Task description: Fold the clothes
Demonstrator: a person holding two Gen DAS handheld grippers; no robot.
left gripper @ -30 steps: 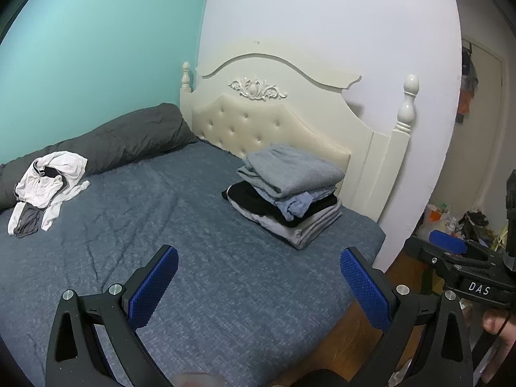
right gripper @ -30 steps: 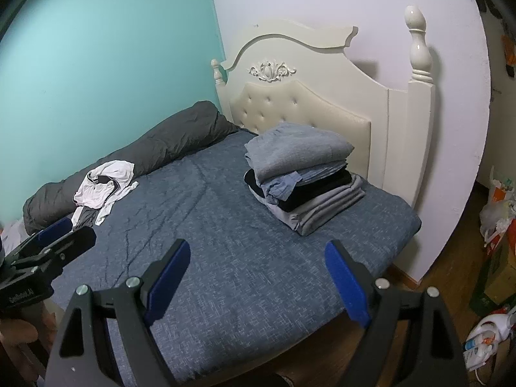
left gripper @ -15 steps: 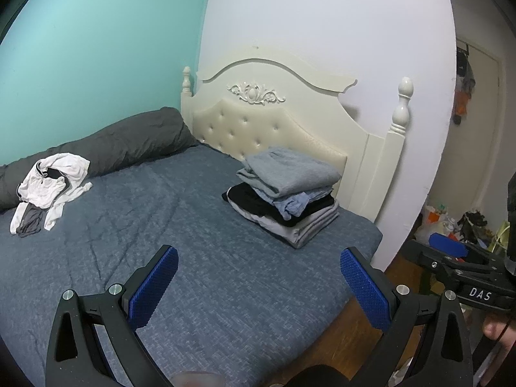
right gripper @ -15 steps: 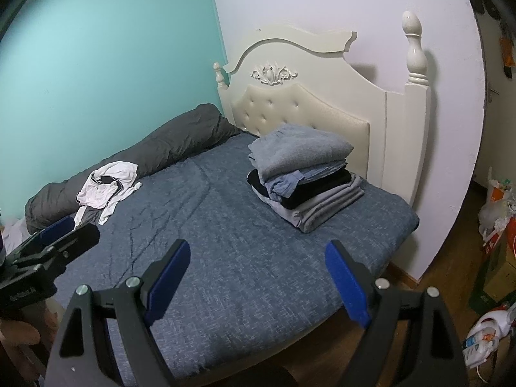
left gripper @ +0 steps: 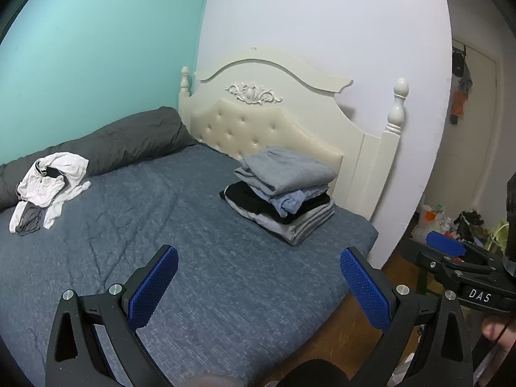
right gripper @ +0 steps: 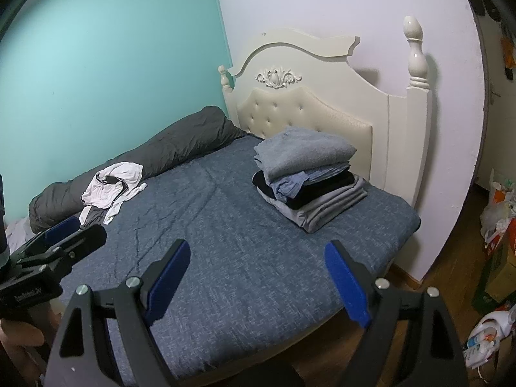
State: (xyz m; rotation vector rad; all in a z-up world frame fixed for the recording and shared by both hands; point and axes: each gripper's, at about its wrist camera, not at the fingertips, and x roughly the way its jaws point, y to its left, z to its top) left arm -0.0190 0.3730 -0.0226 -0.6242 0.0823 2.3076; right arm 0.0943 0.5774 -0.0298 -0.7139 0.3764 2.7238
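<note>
A crumpled white garment with dark trim [left gripper: 51, 183] [right gripper: 111, 187] lies on the far left of the blue-grey bed [left gripper: 193, 258] [right gripper: 242, 258], over a small grey piece [left gripper: 30, 221]. A stack of folded grey, blue and black clothes [left gripper: 283, 193] [right gripper: 306, 180] sits by the headboard. My left gripper [left gripper: 258, 277] is open and empty above the bed's near edge. My right gripper [right gripper: 258, 271] is open and empty above the bed's near edge; it also shows in the left wrist view [left gripper: 451, 254].
A cream headboard [left gripper: 274, 119] [right gripper: 322, 96] stands behind the stack. A rolled dark grey duvet [left gripper: 129, 142] [right gripper: 180, 142] lies along the teal wall. Bags and clutter [left gripper: 451, 219] [right gripper: 496, 225] sit on the wooden floor at right.
Both grippers have drawn back a little from the bed; the headboard and clothes sit slightly lower and smaller in view. Jaws stay open. No clothes have moved.
</note>
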